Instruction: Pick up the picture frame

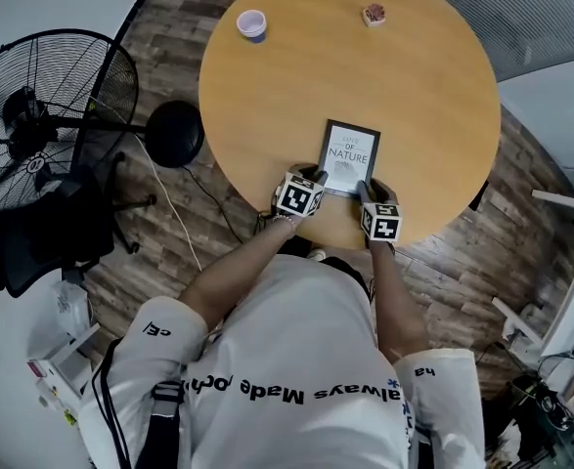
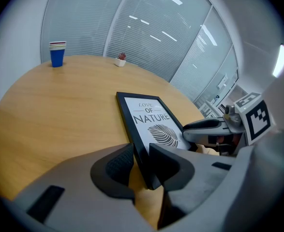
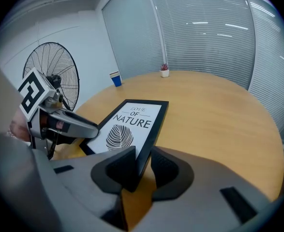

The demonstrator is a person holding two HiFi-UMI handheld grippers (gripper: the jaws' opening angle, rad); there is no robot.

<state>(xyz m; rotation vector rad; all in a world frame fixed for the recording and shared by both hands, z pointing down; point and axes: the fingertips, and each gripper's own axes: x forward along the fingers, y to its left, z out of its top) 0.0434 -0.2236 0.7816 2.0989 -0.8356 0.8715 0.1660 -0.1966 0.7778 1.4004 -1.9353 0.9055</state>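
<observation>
Black-rimmed rectangular picture frame (image 1: 348, 156): clamped at near corners by left gripper (image 2: 141, 159) and right gripper (image 3: 142, 164). Grasp seemingly made; next, lift level, together.

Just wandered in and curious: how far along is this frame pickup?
Done: both grippers are at the picture frame. In hand: the left gripper and right gripper each clamp a near edge. Left: the lift; the frame looks flat on the table.

The picture frame (image 1: 348, 156) print reads — "LOVE OF NATURE".
</observation>
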